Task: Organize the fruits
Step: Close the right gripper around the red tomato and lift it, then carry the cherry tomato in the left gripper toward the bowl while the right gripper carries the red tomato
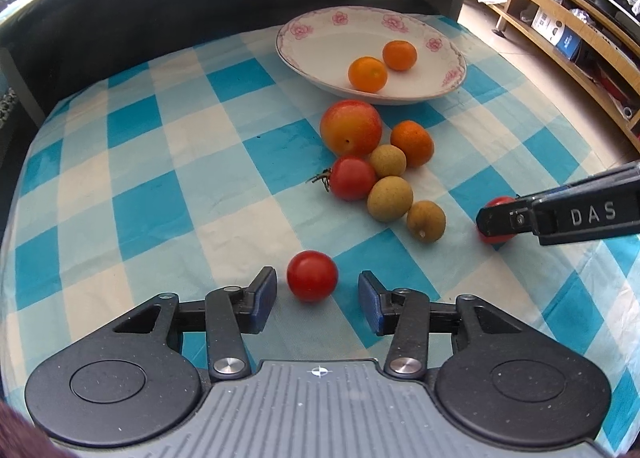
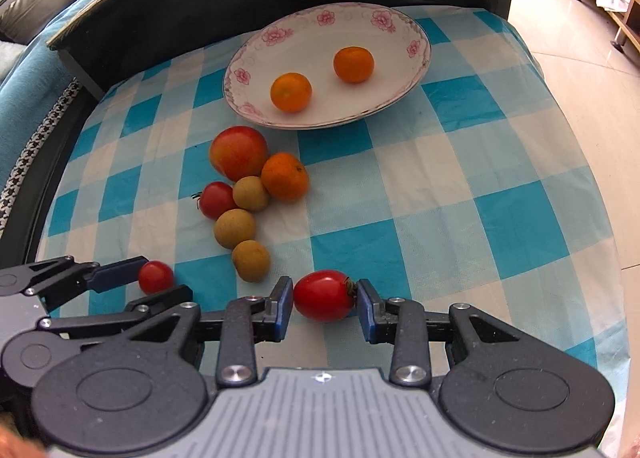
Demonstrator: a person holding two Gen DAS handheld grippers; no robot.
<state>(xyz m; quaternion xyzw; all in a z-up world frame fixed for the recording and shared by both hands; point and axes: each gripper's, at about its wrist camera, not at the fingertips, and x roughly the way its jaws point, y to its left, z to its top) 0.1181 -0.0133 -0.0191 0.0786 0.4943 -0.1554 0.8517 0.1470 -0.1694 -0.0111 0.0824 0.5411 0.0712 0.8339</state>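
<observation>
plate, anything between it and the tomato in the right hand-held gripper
Nothing visible. From the oval tomato clamped in the right hand-held gripper, bare checked cloth runs up to the plate. The fruit cluster lies off to the left of that path.

Black linkage fingers (image 1: 266, 298) with blue pads, silver pivot screws, ribbed grey body, embossed "DAS" lettering

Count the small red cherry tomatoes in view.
3. One is clamped in the right gripper; one lies between the open fingers of the left gripper; one with a stem sits in the fruit cluster. None seems hidden.
</observation>
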